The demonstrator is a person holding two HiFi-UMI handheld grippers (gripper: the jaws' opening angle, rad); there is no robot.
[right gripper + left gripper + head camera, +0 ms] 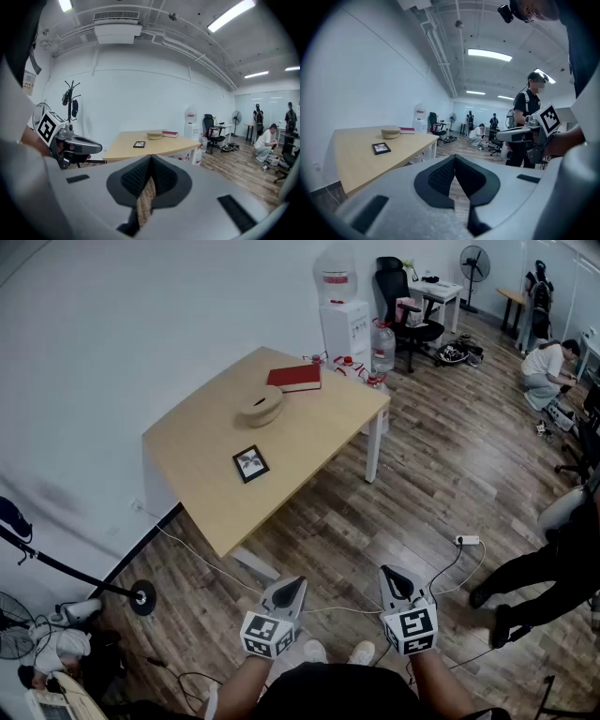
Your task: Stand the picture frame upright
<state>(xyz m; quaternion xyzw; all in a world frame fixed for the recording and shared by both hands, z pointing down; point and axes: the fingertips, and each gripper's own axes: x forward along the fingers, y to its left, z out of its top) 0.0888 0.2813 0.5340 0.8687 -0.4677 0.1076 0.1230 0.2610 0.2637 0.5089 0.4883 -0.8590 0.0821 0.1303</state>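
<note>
Lying flat, head view: picture frame (250, 463)

The left gripper (292, 585) and the right gripper (392, 574) are held low in front of the body, side by side and apart, both pointed forward. The left forearm (246, 679) and the right forearm (433, 679) are extended behind them. On each gripper the jaws are seen closed, tips pressed together, with nothing gripped between them.
</note>
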